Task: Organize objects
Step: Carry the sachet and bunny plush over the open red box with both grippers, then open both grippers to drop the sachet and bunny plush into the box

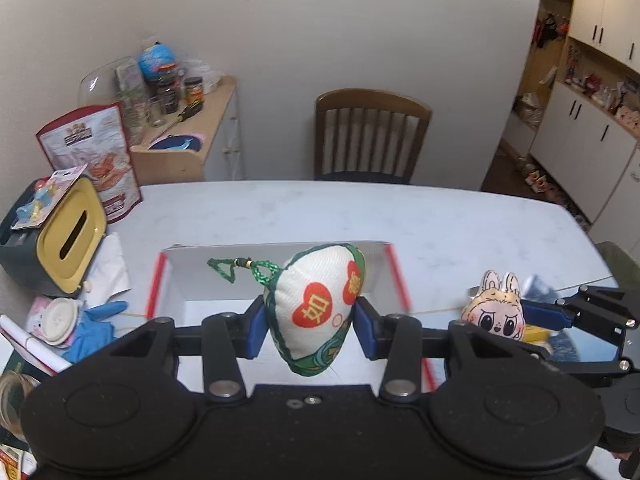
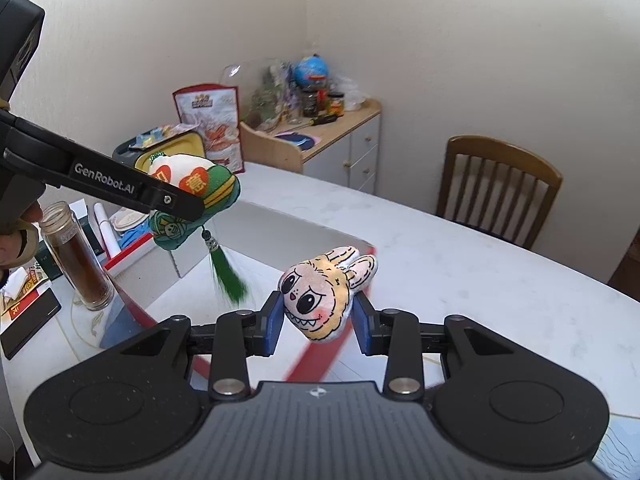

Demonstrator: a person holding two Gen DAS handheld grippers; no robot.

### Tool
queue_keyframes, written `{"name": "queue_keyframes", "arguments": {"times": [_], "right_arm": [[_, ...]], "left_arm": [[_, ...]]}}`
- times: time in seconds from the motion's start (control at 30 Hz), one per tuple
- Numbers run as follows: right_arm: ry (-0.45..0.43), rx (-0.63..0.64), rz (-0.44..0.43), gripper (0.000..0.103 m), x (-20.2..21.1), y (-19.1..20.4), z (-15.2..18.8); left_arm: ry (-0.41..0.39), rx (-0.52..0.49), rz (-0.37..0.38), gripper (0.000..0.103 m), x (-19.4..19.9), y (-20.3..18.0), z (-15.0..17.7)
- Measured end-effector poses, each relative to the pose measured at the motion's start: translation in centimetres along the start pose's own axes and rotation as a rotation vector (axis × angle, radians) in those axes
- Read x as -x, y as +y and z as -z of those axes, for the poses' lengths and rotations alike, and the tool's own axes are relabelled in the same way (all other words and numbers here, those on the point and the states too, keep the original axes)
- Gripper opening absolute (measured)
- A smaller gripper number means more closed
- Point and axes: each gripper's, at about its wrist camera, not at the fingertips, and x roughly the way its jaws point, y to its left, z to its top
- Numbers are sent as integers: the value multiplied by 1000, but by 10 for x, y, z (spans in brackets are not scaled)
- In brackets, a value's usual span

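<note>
My left gripper (image 1: 310, 322) is shut on a white and green stuffed charm (image 1: 316, 304) with red hearts, held in the air over a white box with red edges (image 1: 276, 276). The right wrist view shows the same charm (image 2: 192, 188) from the side, its green tassel dangling, above the box (image 2: 296, 236). My right gripper (image 2: 318, 318) is shut on a rabbit-eared plush face (image 2: 324, 292), lifted beside the box's near right corner. In the left wrist view the plush (image 1: 496, 312) and the right gripper (image 1: 568, 316) sit to the right of the box.
A yellow-lidded tissue box (image 1: 68, 236), blue cloth, snack bag (image 1: 96, 156) and small items crowd the table's left side. A jar of brown powder (image 2: 76, 256) stands near the box. A wooden chair (image 1: 368, 136) and a cluttered side cabinet (image 1: 188, 136) stand behind the table.
</note>
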Motion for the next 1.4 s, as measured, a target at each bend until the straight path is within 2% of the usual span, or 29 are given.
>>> {"name": "queue_keyframes", "arguments": {"times": [0.27, 0.43, 0.7, 0.97, 1.17, 1.4], "right_arm": [[106, 26, -33, 35, -70, 28, -10], [178, 39, -69, 35, -107, 41, -9], [314, 102, -116, 35, -154, 62, -1], [430, 84, -103, 35, -182, 62, 5], [524, 67, -108, 36, -193, 60, 7], [574, 70, -117, 38, -199, 61, 7]], "left_arm": [[97, 20, -88, 43, -44, 54, 15], [162, -11, -115, 43, -67, 71, 28], [266, -91, -98, 43, -99, 73, 44], [350, -185, -54, 44, -123, 61, 51], [432, -167, -30, 44, -146, 63, 53], [493, -141, -13, 46, -157, 66, 56]]}}
